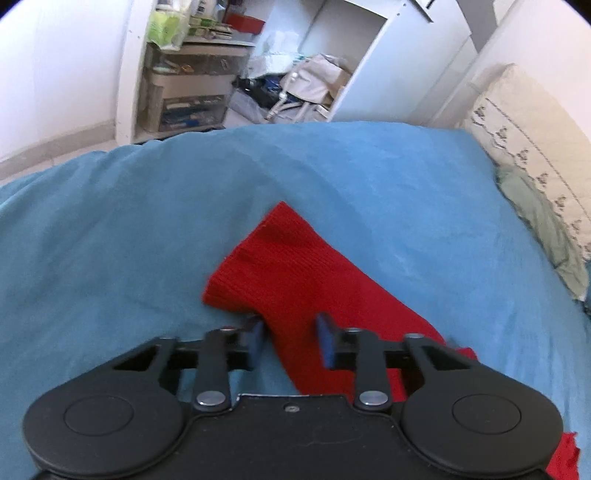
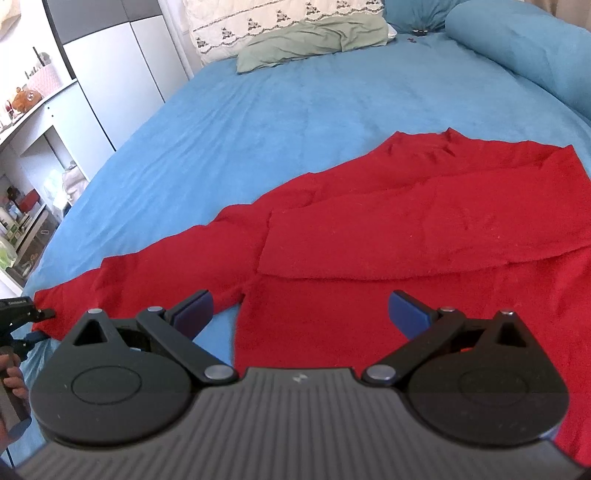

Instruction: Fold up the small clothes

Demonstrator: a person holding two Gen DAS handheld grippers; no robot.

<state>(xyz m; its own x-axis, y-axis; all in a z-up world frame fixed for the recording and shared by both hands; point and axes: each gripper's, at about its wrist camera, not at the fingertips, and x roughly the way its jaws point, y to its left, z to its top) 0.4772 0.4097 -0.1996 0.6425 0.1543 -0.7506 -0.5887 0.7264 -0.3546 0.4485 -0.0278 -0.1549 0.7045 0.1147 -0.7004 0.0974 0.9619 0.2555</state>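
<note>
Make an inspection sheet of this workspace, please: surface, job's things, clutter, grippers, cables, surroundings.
Surface: blue bed cover, soft, slightly wrinkled.
Job's things: red sweater spread flat; one sleeve folded across the body, the other sleeve stretched out sideways.
Clutter: green cloth, patterned pillow and blue bolster at the far end.
Grippers: left gripper at the outstretched sleeve's end, fingers apart with the fabric between them, no clear pinch; right gripper wide open above the sweater's near edge.
Cables: nothing seen.
Surroundings: full shelves, white cupboard.
</note>
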